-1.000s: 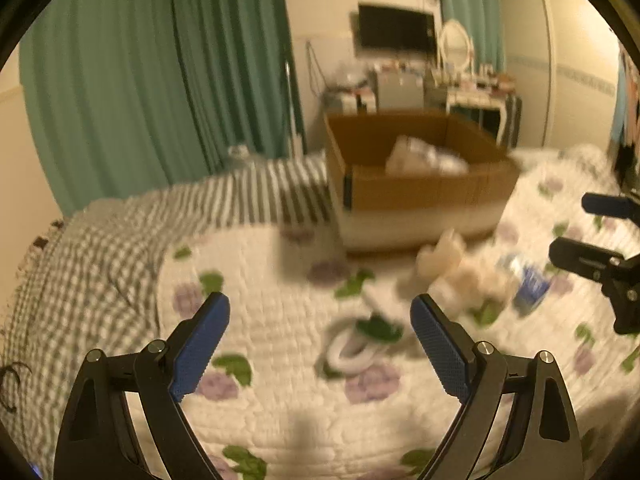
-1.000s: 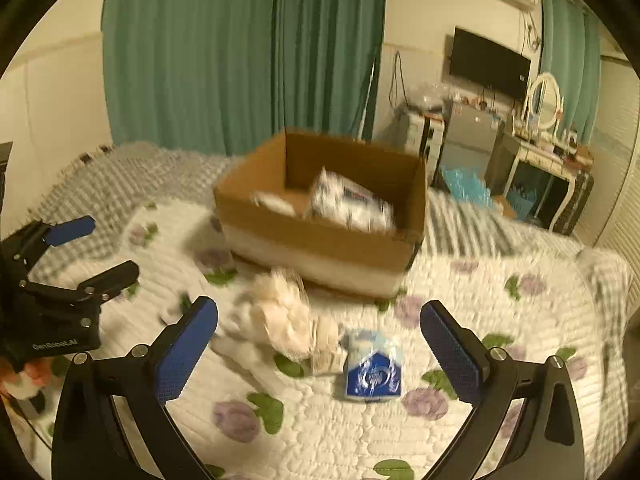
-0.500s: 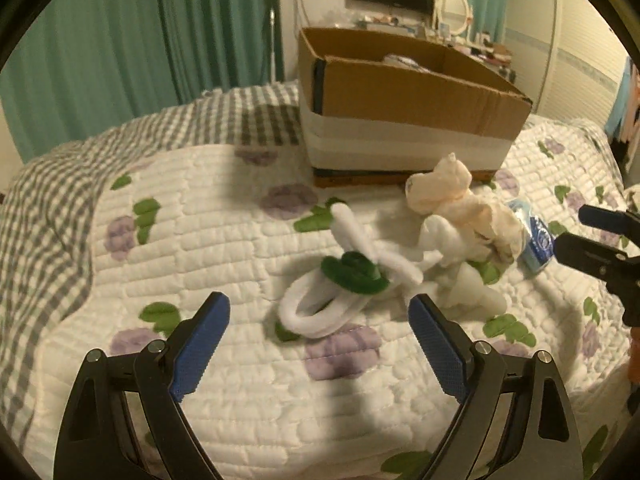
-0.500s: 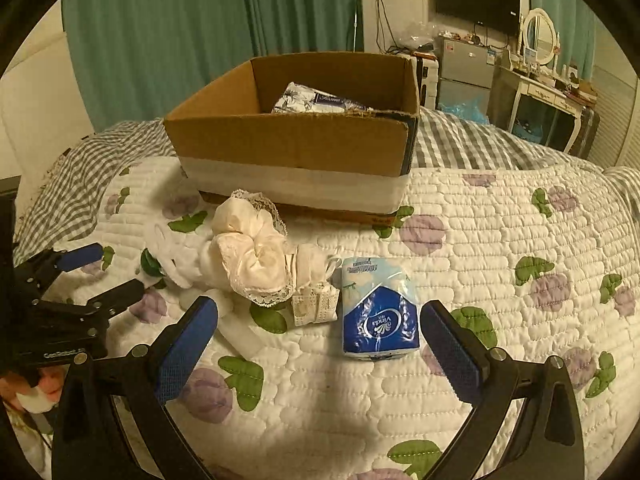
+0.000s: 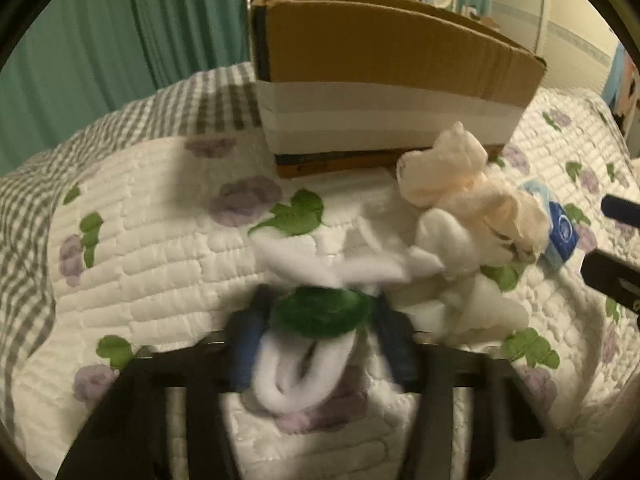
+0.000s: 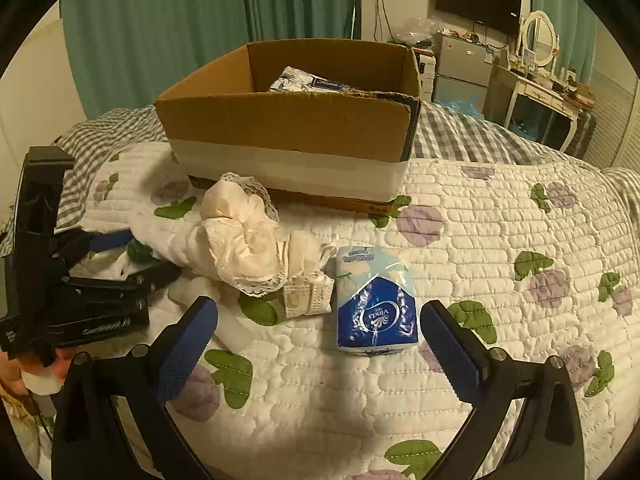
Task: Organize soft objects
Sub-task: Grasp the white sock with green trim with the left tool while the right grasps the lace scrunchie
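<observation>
A: Bedroom, floral quilt [image 6: 500,216] over a checked sheet. Nearest first?

B: Right gripper [image 6: 318,334] low over the quilt, fingers spread wide, holding nothing. Blue tissue pack [image 6: 376,304] lies flat just beyond, between the fingertips' line.

A: Left one?

B: Left gripper [image 5: 316,328] blurred; its blue pads sit close on either side of the white-and-green plush [image 5: 316,312], touching it. Looks pinched, blur noted.

A: Further out?

B: Cream lace cloth bundle [image 6: 240,240] left of the tissue pack, partly on white fabric. Behind it the cardboard box [image 6: 288,128], open, another patterned pack [image 6: 308,82] inside. Green curtains [image 6: 160,32] far back, dresser far right.
</observation>
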A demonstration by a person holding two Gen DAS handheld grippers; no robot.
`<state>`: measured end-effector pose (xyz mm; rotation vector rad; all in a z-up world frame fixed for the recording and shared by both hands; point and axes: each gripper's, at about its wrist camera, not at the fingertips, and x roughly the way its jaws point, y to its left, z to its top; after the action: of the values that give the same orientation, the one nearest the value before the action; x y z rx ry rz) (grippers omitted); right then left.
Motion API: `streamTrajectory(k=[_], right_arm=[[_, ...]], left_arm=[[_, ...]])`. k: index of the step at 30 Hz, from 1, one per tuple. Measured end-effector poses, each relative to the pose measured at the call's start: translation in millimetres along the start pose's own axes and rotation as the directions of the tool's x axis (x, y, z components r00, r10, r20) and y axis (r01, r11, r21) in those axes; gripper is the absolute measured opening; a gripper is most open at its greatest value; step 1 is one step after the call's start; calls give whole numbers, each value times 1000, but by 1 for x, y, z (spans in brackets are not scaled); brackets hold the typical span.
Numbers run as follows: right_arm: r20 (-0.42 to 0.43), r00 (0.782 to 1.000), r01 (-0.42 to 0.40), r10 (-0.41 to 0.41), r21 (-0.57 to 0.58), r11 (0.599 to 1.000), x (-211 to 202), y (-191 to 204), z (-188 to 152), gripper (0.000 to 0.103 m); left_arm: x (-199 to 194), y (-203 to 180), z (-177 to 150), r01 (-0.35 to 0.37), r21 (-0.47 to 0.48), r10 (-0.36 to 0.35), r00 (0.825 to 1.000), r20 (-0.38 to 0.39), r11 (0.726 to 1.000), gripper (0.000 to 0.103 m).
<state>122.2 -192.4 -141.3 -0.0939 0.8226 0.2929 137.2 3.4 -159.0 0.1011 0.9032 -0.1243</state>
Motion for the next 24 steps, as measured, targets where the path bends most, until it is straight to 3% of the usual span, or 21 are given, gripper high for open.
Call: streamTrajectory(k=[2, 5, 8, 13, 16, 18, 20, 22, 24], right_arm=[[16, 1000, 2, -1, -5, 1000, -4, 2, 1, 102], [22, 1000, -20, 20, -14, 1000, -8, 9, 7, 102], [17, 999, -27, 28, -40, 999, -4, 20, 19, 102], [0, 1000, -29, 29, -87, 996, 18, 42, 46, 101], [-33, 999, -32, 29, -81, 996, 42, 50, 55, 89], [-57, 997, -50, 47, -42, 998, 55, 49, 54, 73], [-65, 995, -75, 75, 0, 997, 63, 44, 50, 68], [-72, 994, -82, 82, 4, 997, 66, 43, 48, 55], [-79, 993, -88, 86, -16, 996, 65, 45, 49, 35]], left_arm=[[-4, -1, -1, -14, 13, 14, 1000, 9, 1000, 34], [-13, 2, -2, -40, 13, 39, 999, 27, 999, 34], [-25, 11, -1, -17, -29, 19, 999, 48, 999, 34], [-40, 24, -3, -62, -68, 67, 995, 77, 996, 34], [-40, 30, -2, -66, -90, 73, 994, 77, 994, 34], [-39, 31, 2, -58, -97, 66, 995, 78, 994, 34], [-38, 30, 3, -59, -91, 66, 994, 82, 994, 34], [-38, 29, 3, -60, -81, 67, 994, 83, 995, 34], [-37, 28, 2, -52, -77, 59, 995, 81, 996, 34]])
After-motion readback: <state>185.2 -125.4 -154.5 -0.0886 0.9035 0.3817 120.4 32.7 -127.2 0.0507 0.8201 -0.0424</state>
